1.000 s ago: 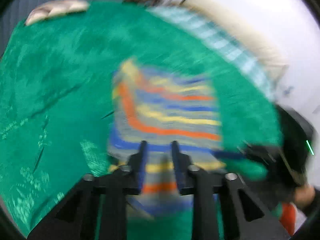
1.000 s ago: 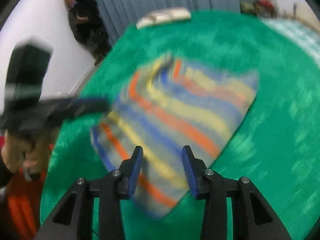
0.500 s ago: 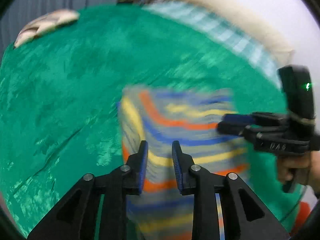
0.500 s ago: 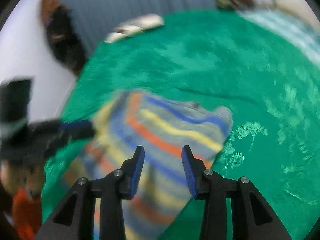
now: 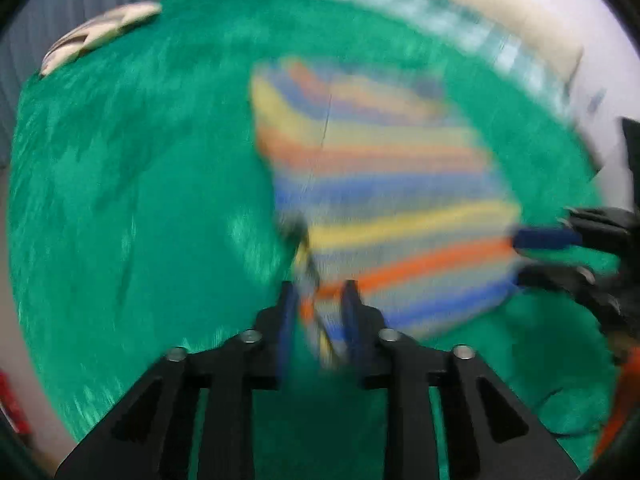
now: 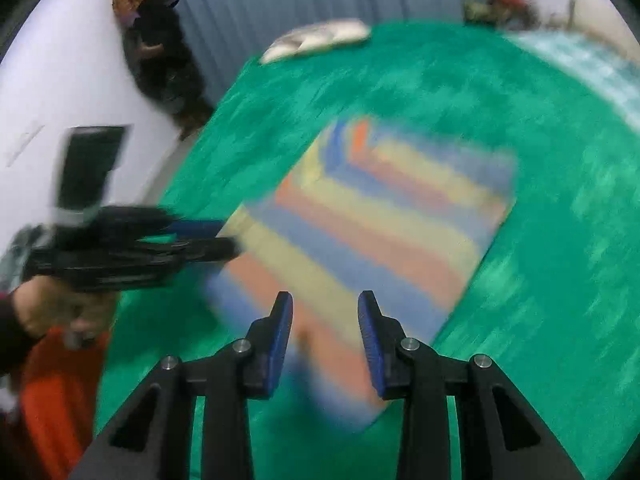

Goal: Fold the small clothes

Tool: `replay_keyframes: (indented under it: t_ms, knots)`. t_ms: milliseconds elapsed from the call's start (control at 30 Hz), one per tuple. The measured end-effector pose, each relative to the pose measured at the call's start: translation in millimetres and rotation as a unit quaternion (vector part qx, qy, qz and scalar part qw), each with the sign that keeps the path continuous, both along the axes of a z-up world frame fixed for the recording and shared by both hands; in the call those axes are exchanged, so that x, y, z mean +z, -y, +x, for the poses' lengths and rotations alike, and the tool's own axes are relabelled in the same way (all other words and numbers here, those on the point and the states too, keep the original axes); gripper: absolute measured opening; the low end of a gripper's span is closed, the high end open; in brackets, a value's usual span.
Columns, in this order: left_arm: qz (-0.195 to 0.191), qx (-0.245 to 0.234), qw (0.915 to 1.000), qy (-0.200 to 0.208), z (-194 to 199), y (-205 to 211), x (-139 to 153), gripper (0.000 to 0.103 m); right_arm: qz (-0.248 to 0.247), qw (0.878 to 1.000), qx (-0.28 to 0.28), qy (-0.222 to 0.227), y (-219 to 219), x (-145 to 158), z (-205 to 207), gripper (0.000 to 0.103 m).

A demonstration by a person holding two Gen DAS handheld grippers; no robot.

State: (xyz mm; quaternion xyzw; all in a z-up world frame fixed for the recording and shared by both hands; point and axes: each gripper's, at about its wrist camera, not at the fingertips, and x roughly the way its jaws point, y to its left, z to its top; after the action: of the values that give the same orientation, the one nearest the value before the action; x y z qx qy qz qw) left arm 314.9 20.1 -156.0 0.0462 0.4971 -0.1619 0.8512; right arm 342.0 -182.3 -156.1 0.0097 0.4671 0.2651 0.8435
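A small striped garment [image 5: 384, 184] in blue, orange, yellow and grey lies folded on the green cover [image 5: 132, 184]; it also shows in the right wrist view [image 6: 380, 224]. My left gripper [image 5: 318, 304] has its fingers a small gap apart over the garment's near left corner, and cloth shows between them. My right gripper [image 6: 325, 320] is open above the garment's near edge, holding nothing. Each gripper appears in the other's view, the right [image 5: 548, 240] at the garment's right edge, the left [image 6: 192, 240] at its left edge. Both views are blurred.
A folded pale cloth [image 5: 96, 36] lies at the far edge of the green cover [image 6: 520, 128]. A teal striped cloth [image 5: 460, 36] and cream bedding [image 5: 500, 12] run along the far right. A dark object [image 6: 160, 48] leans on the wall to the left.
Both grippers swung sideways over the garment and back. The left fingers now have the garment's near left corner between them. The right gripper stayed open.
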Motion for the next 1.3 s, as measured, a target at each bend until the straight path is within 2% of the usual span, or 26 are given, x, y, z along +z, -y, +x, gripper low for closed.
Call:
replay_keyframes:
  t_ms: [67,133,200,233,267,300,333,367,433,500,600,733,833,1300]
  knots:
    - [-0.001,0.006,0.9999,0.013,-13.0,-1.8,-5.3,0.021,-0.007,0.997,-0.016,-0.072,-2.7,-44.0,-26.7,0.034]
    - [0.001,0.015,0.9997,0.017,-19.6,-1.5,0.2,0.021,0.011,0.997,-0.044,-0.068,3.6,-54.3,-43.5,0.034]
    - [-0.011,0.038,0.9992,0.01,-26.7,-6.1,7.7,0.026,0.017,0.996,-0.064,-0.067,8.3,-49.7,-51.4,0.034]
    - [-0.014,0.05,0.9986,0.009,-31.6,-6.1,8.6,0.038,0.012,0.995,-0.082,-0.063,11.3,-43.3,-56.8,0.034]
    - [-0.02,0.066,0.9976,0.008,-42.8,-7.5,14.4,0.046,0.008,0.994,-0.094,-0.054,13.4,-39.0,-61.9,0.041]
    - [-0.027,0.071,0.997,0.013,-46.4,-8.8,15.0,0.06,-0.001,0.993,-0.114,-0.038,16.7,-31.6,-70.2,0.047]
    - [-0.035,0.074,0.9964,0.021,-54.5,-8.9,16.8,0.073,-0.009,0.992,-0.125,-0.028,19.7,-27.1,-78.8,0.056]
    - [-0.04,0.076,0.9958,0.03,-65.1,-7.5,19.2,0.078,-0.022,0.989,-0.142,-0.018,22.1,-22.5,-88.6,0.063]
    - [-0.04,0.077,0.9952,0.045,-82.8,1.4,20.0,0.09,-0.045,0.985,-0.166,-0.009,20.3,-15.6,-105.1,0.066]
    - [-0.029,0.079,0.995,0.054,-92.6,12.5,13.9,0.093,-0.06,0.982,-0.178,-0.012,24.6,-12.7,-109.7,0.069]
    - [-0.024,0.087,0.9949,0.044,-97.4,17.8,0.7,0.093,-0.079,0.977,-0.198,-0.01,18.9,-13.2,-120.5,0.071]
    - [0.009,0.087,0.9951,0.046,-109.7,23.5,-20.8,0.097,-0.125,0.967,-0.222,0.016,16.4,-8.5,-142.0,0.086]
    - [0.031,0.077,0.9951,0.054,-111.1,31.7,-25.6,0.102,-0.133,0.962,-0.236,0.02,22.7,-11.0,-149.6,0.086]
    - [0.054,0.078,0.9934,0.065,-114.8,38.8,-32.4,0.103,-0.146,0.955,-0.258,0.022,35.9,-17.5,-173.0,0.086]
